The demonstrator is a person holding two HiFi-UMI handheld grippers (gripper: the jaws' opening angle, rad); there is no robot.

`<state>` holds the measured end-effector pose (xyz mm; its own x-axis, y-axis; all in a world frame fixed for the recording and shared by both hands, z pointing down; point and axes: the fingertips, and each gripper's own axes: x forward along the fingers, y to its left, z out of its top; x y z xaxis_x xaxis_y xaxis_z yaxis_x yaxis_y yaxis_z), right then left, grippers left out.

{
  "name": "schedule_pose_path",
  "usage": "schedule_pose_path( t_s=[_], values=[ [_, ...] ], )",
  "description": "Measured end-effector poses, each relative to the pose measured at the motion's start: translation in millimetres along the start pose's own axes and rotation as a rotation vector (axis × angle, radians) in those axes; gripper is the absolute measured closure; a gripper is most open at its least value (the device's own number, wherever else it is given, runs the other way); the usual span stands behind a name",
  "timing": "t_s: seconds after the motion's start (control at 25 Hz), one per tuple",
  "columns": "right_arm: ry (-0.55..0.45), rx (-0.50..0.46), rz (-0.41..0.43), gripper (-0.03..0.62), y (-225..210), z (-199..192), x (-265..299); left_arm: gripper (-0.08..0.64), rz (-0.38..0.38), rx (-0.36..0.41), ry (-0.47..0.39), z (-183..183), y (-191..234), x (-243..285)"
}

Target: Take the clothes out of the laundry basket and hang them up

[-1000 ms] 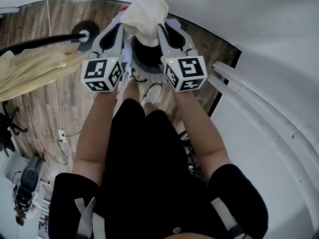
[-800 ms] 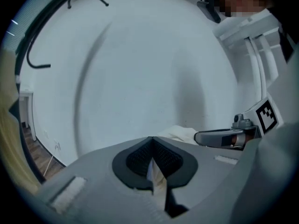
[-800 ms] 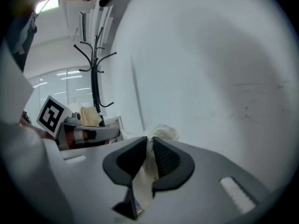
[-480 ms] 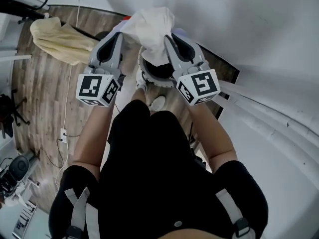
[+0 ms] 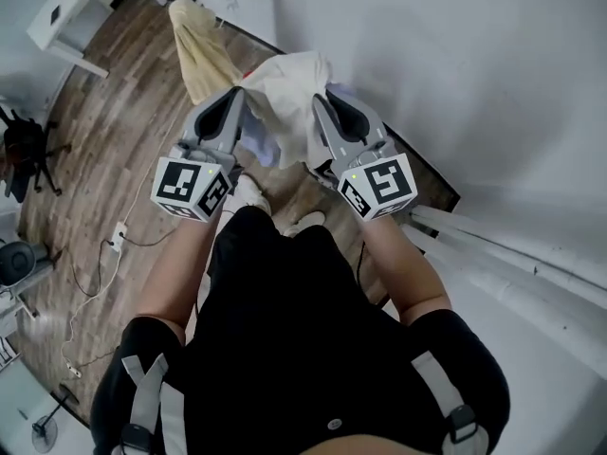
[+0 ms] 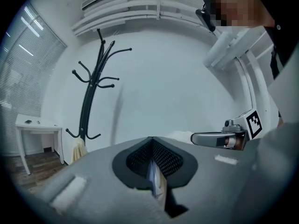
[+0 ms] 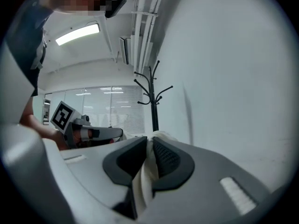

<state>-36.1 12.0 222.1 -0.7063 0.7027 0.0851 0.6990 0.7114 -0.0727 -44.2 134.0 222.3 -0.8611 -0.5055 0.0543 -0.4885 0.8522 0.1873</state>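
While the grey plastic left gripper and right gripper each pinch a fold between black mesh-textured pads, the soft crumpled white garment sags between them.

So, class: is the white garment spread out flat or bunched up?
Bunched up. The white garment hangs crumpled between the left gripper and the right gripper, and each is shut on a fold of cloth.

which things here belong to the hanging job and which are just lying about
Job: white garment, pinched by left gripper and right gripper; coat rack; yellow cloth on the rack.
Lying about: white table; power strip on floor.
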Motion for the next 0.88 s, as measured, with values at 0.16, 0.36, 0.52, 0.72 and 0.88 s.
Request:
schedule_pose_path(
  t_s=[0.16, 0.36, 0.52, 0.72, 0.88],
  values=[
    [0.003, -0.012, 0.084, 0.546, 61.6, 13.9, 29.7, 0.552, 0.050, 0.002, -0.015, 20.4, 39.7, -56.2],
    [-0.019, -0.037, 0.140, 0.546, 129.6, 31.1, 78.8, 0.552, 0.080, 0.022, -0.058, 47.0, 102.1, -110.8],
    [-0.012, -0.043, 0.148, 0.546, 191.3, 34.4, 132.8, 0.552, 0.091, 0.018, -0.086, 60.6, 169.5, -160.2],
    [-0.017, -0.046, 0.138, 0.546, 246.4, 34.9, 191.1, 0.552, 0.115, 0.014, -0.109, 68.2, 248.3, -206.5],
    [-0.017, -0.036, 0.129, 0.545, 276.0, 30.8, 230.0, 0.552, 0.140, 0.017, -0.129, 77.4, 302.1, -229.1]
  ],
)
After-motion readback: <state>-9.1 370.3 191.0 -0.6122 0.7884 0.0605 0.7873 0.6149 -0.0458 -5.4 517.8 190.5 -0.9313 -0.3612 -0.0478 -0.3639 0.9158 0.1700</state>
